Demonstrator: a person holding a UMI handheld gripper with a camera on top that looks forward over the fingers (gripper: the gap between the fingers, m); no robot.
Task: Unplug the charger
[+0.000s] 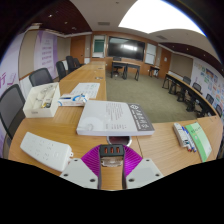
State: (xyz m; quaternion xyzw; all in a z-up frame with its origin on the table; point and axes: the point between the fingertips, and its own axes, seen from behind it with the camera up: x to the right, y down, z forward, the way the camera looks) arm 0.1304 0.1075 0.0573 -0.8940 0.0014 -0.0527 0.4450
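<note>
Charger (pixel 112 151) sits between the pink pads of the gripper (pixel 112 158), fingers closed against both its sides, just above the wooden table (pixel 70 125). Ahead: white box (pixel 113 117). Left: white power strip (pixel 45 150). Right: green booklet (pixel 199 138). Beyond: open carton (pixel 42 98), black chairs (pixel 10 103).

Gripper (pixel 112 160) fingers closed on a small dark charger (pixel 112 151).
</note>
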